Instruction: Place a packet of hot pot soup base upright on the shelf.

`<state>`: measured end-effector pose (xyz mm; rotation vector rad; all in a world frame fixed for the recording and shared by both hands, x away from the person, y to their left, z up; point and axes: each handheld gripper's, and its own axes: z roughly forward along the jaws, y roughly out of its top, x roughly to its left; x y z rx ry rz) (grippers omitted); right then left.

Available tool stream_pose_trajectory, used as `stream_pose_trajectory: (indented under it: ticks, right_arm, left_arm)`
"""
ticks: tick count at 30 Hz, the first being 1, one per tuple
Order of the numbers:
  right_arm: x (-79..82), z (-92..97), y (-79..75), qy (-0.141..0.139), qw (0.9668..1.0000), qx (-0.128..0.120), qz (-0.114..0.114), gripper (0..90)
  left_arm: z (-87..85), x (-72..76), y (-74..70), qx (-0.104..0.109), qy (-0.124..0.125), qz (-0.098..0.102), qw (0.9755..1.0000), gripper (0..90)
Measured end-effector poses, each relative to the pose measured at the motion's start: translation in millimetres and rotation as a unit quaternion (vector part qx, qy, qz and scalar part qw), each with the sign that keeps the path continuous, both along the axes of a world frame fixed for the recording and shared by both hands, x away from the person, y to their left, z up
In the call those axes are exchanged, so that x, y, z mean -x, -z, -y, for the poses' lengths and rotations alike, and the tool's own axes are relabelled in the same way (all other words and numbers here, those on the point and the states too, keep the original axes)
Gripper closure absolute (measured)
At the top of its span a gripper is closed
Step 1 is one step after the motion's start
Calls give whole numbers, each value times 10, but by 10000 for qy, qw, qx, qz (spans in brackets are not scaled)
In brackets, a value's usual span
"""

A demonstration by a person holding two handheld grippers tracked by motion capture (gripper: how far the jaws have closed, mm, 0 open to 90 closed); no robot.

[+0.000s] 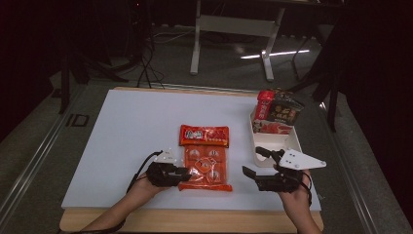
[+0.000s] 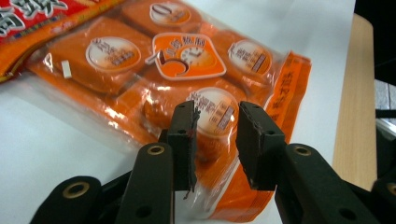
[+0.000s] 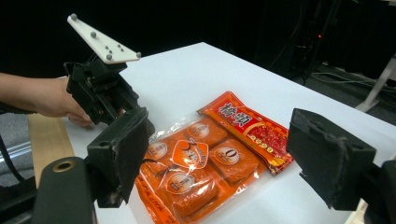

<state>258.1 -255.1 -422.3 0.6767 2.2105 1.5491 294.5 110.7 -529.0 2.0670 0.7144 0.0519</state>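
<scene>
White bin [image 1: 272,144], snack packets [image 1: 277,111], table [image 1: 131,122]

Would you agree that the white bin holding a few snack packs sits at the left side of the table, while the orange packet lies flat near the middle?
Not quite: the white bin with the snack packs sits at the right side of the table, not the left, as the high view shows. The orange packet does lie flat near the middle.

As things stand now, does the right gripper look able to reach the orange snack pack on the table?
Probably yes. The right gripper, jaws open and empty, hovers beside the orange snack pack with bare table between. The left gripper only occupies the pack's far edge.
</scene>
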Motion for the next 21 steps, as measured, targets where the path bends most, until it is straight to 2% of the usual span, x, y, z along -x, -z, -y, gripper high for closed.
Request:
stream_pose_trajectory:
  ticks: [1, 2, 3, 5, 6, 11, 21]
  right_arm:
    - [0, 0, 0, 0, 10000, 0, 0, 210]
    - [2, -2, 0, -5, 10000, -2, 16, 212]
    - [5, -8, -2, -7, 10000, -7, 23, 212]
    - [6, -15, 2, 3, 10000, 5, 30, 210]
    - [7, -18, 4, 5, 10000, 5, 19, 210]
    - [4, -35, 22, 12, 10000, 50, -4, 204]
    - [18, -35, 26, 51, 10000, -8, 37, 155]
  left_arm:
    - [0, 0, 0, 0, 0, 0, 10000, 597]
    - [-3, -3, -18, 13, -85, 2, 10000, 597]
    - [-23, -21, -53, 69, -170, -13, 9998, 478]
    - [-33, -31, -72, 45, -197, 30, 9998, 367]
    - [-47, -54, -95, 55, -205, 36, 9998, 348]
    - [-79, -131, -139, 64, -242, 32, 9997, 299]
    - [-163, -422, -200, 107, -616, 74, 9980, 289]
